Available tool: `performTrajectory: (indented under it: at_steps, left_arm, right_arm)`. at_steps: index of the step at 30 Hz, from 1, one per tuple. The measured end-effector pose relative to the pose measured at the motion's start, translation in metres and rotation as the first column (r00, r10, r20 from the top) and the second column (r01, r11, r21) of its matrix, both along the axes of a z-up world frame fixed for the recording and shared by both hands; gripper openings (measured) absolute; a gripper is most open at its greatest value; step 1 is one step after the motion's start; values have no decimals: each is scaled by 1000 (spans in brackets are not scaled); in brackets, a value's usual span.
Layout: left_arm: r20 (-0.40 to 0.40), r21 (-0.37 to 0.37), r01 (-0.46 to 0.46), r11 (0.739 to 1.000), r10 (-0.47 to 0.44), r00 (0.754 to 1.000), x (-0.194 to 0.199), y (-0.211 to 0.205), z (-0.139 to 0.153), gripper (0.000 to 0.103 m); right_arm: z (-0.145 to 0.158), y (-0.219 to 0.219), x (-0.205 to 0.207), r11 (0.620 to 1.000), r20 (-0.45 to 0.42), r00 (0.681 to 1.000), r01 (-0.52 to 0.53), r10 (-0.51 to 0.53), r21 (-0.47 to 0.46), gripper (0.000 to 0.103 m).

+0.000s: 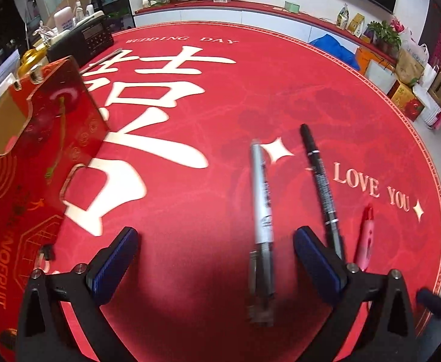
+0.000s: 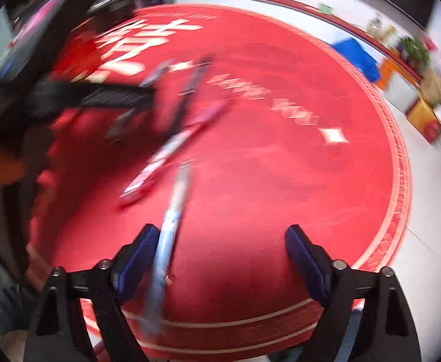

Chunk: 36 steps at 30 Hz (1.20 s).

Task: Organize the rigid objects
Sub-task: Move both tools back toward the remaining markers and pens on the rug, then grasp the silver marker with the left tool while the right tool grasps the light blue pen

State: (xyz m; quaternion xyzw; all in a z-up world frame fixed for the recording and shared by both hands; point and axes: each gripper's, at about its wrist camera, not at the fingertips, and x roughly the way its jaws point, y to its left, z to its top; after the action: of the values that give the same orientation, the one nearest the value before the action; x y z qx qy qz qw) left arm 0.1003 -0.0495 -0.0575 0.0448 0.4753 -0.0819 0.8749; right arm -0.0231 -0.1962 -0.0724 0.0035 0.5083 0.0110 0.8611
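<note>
The red round cloth (image 1: 190, 114) that covers the surface under me carries cream writing: "WEDDING DAY" at its far edge, a large double-happiness character, and "LOVE YOU" between two four-pointed stars. At my left stands a red gift box (image 1: 39, 157) printed with cherries, and along its lower side I can read "NOFRUIT". The fingers of my left gripper (image 1: 215, 249) stand wide apart with nothing pressed between the blue pads; between them, nearer the right finger, lies a silver-grey marker (image 1: 262, 217) with a white label and a dark cap, its print too blurred to read. Just beside it, touching the outer side of that right finger in the picture, lies a black pen (image 1: 318, 178) with fine white print and silver rings, and beyond that a pink pen (image 1: 366, 235). All three lie roughly parallel on the cloth. In the right wrist view, which is heavily smeared, my right gripper (image 2: 222, 249) also has its fingers well apart, and a light blue pen (image 2: 172, 226) with a pale, patterned barrel runs up between them, close against the left finger (image 2: 139, 250); I cannot tell whether it touches the pad. The right pad stands clear of it.
</note>
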Motion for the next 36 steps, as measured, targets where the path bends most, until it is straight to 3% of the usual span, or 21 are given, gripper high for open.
performTrajectory:
  at_steps: [7, 10, 14, 18, 22, 29, 36]
  left_arm:
    - [35, -12, 14, 1000, -13, 999, 0, -20, -1, 103]
    - [41, -11, 33, 999, -32, 999, 1, -19, -1, 103]
    - [35, -12, 35, 999, -34, 999, 3, -19, -1, 103]
    - [39, -13, 27, 1000, -26, 999, 2, -19, -1, 103]
    - [45, -14, 17, 1000, -17, 999, 1, -19, -2, 103]
    - [45, -17, -29, 999, 30, 999, 0, -23, -1, 103]
    - [50, -23, -69, 997, 70, 996, 2, -31, -1, 102]
  right_arm:
    - [6, -14, 8, 1000, -12, 1000, -3, 3, -11, 76]
    - [6, -4, 12, 994, -4, 994, -110, 110, -27, 75]
    - [5, 1, 23, 951, -19, 951, -309, 309, -31, 76]
    - [6, -1, 26, 929, -70, 929, -367, 364, -38, 69]
    - [10, 1, 23, 936, -85, 934, -350, 346, -35, 40]
    - [12, 9, 24, 993, -108, 987, -120, 118, -15, 30]
    - [14, 10, 24, 994, -88, 990, -109, 108, 0, 11]
